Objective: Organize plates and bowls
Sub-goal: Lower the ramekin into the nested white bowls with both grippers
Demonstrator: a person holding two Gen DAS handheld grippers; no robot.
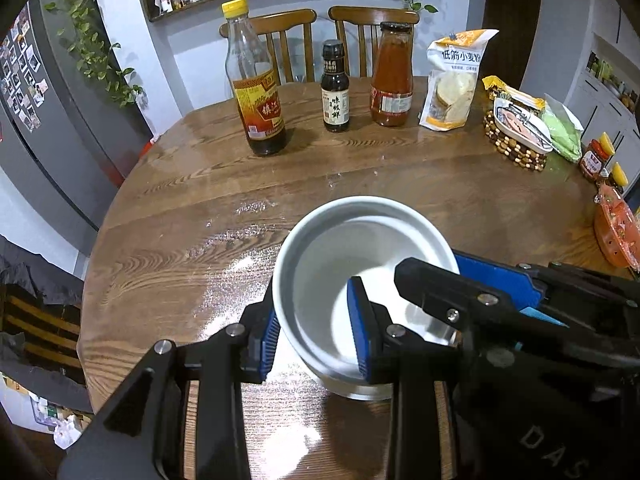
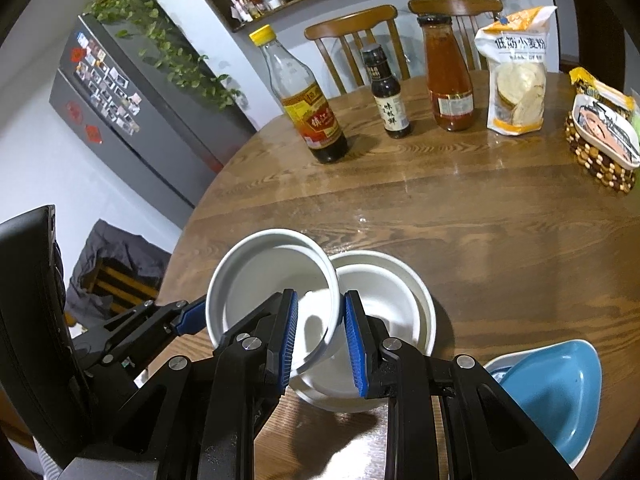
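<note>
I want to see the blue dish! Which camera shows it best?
The right wrist view. The blue dish sits at its lower right edge, on the table, its inside showing, though the right gripper hides part. The left wrist view does not show it at all.

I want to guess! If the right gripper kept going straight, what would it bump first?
Probably the second white bowl on the table, right under the bowl that the right gripper holds; depth is unclear.
</note>
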